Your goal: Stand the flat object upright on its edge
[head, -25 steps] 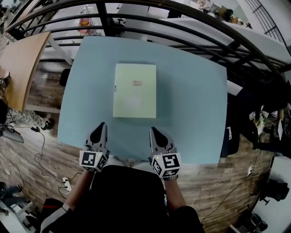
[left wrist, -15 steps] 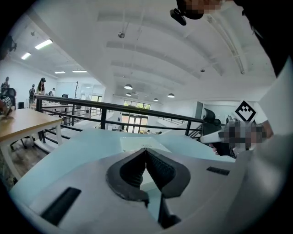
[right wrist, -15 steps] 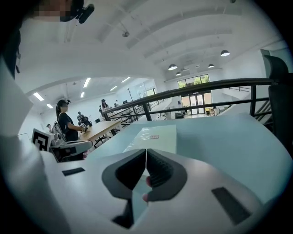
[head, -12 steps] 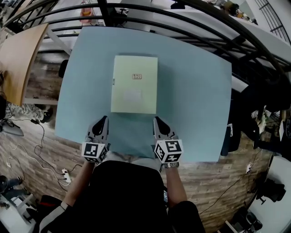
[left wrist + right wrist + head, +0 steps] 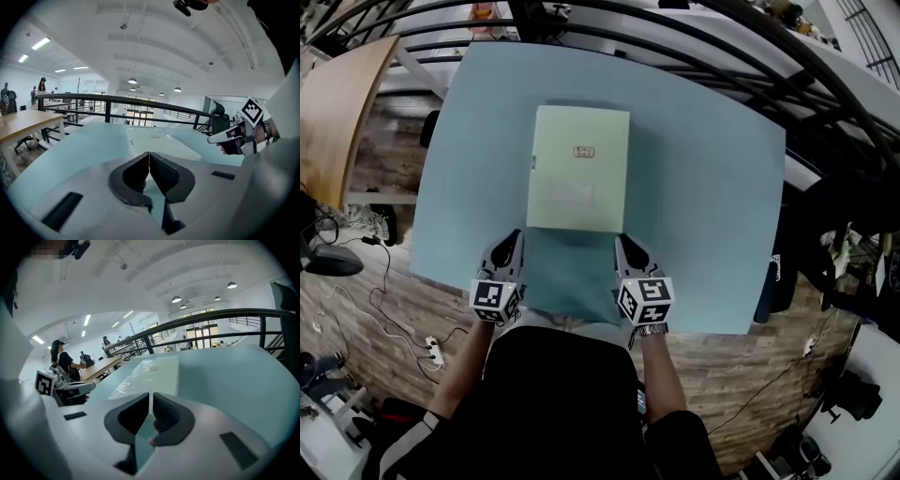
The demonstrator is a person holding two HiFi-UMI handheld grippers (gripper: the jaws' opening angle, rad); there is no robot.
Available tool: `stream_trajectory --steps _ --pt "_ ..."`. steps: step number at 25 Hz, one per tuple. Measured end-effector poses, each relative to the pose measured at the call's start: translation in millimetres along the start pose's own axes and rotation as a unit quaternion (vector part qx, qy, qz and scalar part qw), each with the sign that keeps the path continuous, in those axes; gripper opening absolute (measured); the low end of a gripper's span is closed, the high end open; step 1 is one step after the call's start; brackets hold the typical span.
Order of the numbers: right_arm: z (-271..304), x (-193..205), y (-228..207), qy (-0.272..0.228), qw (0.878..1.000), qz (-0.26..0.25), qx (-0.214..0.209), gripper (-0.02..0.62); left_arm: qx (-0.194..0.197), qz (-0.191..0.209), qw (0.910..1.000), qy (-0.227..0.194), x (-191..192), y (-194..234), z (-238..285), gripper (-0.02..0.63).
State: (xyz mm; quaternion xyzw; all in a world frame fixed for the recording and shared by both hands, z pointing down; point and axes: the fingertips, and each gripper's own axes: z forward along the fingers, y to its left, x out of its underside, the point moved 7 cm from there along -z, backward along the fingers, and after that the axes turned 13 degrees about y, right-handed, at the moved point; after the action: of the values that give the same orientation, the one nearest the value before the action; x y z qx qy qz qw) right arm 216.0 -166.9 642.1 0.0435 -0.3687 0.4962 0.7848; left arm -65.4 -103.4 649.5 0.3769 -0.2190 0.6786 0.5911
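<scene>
A flat pale-green rectangular box point(image 5: 577, 169) with a small label lies flat in the middle of the light-blue table point(image 5: 703, 187). It also shows ahead in the left gripper view as the box point(image 5: 159, 143) and in the right gripper view as the box point(image 5: 147, 373). My left gripper point(image 5: 514, 240) is shut and empty, just off the box's near left corner. My right gripper point(image 5: 622, 243) is shut and empty, at the near right corner. Neither visibly touches the box. The shut left gripper point(image 5: 149, 154) and right gripper point(image 5: 151, 395) tips point at the box's near edge.
A black railing point(image 5: 675, 28) curves round the table's far side. A wooden table point(image 5: 337, 122) stands at the left. Cables and a power strip point(image 5: 431, 375) lie on the wood floor. The table's near edge point(image 5: 581, 319) runs under my hands. People stand far off point(image 5: 63, 359).
Both grippers have come down and forward toward the box's near edge; their tips now sit at its near corners. The box has not moved. Jaws stay shut.
</scene>
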Motion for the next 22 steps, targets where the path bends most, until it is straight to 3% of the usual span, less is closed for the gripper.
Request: stream_trajectory --steps 8,13,22 --pt "20.3 12.5 -12.7 0.022 1.000 -0.001 0.001 0.011 0.002 0.004 0.9996 0.029 15.4 8.4 22.9 0.008" --pt "28.3 18.7 -20.4 0.031 0.999 0.005 -0.006 0.014 0.002 -0.007 0.9988 0.047 25.1 14.4 33.7 0.044" --pt "40.5 32.3 -27.4 0.059 0.997 -0.005 -0.044 0.140 0.027 0.003 0.9958 0.087 48.5 7.8 44.3 0.137"
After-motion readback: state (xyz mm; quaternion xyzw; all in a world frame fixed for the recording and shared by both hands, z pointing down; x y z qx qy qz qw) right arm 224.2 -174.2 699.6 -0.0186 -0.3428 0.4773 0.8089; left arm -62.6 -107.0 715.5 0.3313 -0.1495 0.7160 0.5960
